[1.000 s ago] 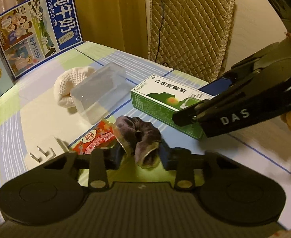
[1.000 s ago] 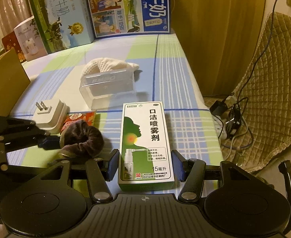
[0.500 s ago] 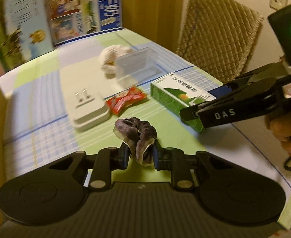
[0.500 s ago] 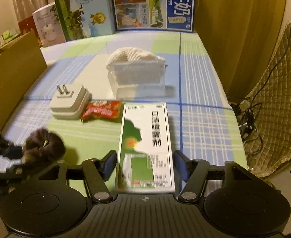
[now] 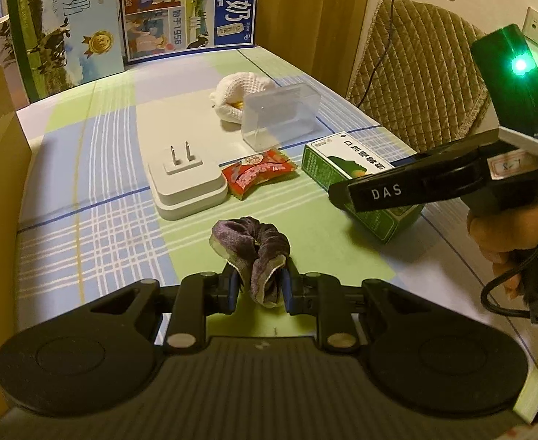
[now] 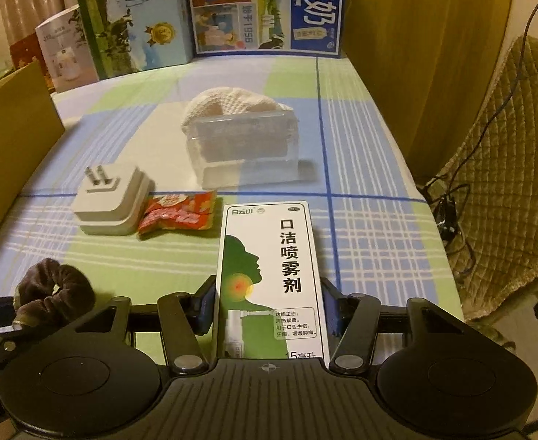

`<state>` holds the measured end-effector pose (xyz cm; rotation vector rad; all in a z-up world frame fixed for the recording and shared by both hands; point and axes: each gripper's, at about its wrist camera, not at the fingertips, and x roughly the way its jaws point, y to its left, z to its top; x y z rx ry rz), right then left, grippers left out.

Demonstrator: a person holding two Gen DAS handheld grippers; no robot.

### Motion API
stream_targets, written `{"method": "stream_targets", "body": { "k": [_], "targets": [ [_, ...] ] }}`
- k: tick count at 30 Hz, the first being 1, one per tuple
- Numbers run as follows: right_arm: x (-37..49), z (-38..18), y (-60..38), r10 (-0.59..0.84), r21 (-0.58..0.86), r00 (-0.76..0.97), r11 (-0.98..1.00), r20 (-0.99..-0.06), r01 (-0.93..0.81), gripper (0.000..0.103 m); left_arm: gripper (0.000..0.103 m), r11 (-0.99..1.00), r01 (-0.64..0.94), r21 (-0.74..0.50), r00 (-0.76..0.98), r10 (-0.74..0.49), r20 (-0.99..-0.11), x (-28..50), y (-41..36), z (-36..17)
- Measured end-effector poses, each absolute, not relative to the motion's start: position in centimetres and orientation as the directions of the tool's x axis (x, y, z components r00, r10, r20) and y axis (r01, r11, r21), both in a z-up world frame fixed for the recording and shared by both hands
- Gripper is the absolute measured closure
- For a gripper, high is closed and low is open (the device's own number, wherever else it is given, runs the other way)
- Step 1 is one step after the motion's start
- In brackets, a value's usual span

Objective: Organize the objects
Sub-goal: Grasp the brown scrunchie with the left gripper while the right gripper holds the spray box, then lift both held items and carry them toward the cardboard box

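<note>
On the table [image 6: 360, 168], a plug adapter [image 6: 109, 203] lies at the left, with a snack packet [image 6: 175, 214] just right of it. Right of the packet lies a spray box [image 6: 271, 275]. Behind them stands a clear container [image 6: 243, 154], a knitted pouch [image 6: 228, 104] directly behind it. Milk cartons [image 6: 265, 7] line the far edge. A scrunchie [image 6: 54, 291] sits nearest, far left.

Both wrist cams look down, close; share plug [image 5: 186, 183] (roughly mid-table).

The left gripper [image 5: 258, 288] has clamped tight on the scrunchie [image 5: 252, 247] — carried clear of the snack packet [image 5: 256, 174].
</note>
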<state>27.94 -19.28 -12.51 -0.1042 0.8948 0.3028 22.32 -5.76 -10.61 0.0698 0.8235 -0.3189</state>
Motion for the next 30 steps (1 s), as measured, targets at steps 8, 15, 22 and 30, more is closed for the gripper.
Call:
{"method": "stream_targets", "body": {
  "k": [8,15,22,30],
  "targets": [
    [22.2,-9.3,-19.3,0.227,0.100,0.625,0.967,-0.747,-0.232,0.050,0.084,0.950,0.307,-0.061,0.648,-0.256,-0.718,20.1,-5.6,-8.3],
    [15.2,-5.9,-18.6,0.246,0.147,0.632,0.968,-0.735,-0.206,0.050,0.084,0.953,0.298,-0.062,0.660,-0.252,-0.708,16.3,-4.6,-5.7],
    [10.3,-2.1,-17.0,0.287,0.157,0.647,0.955,-0.706,-0.252,0.050,0.084,0.962,0.262,-0.076,0.677,-0.239,-0.696,12.0,-2.6,-3.2],
    [7.5,0.4,-14.5,0.324,0.143,0.658,0.938,-0.679,-0.315,0.050,0.084,0.971,0.229,-0.067,0.707,-0.213,-0.675,7.7,-0.8,-0.1]
  ]
}}
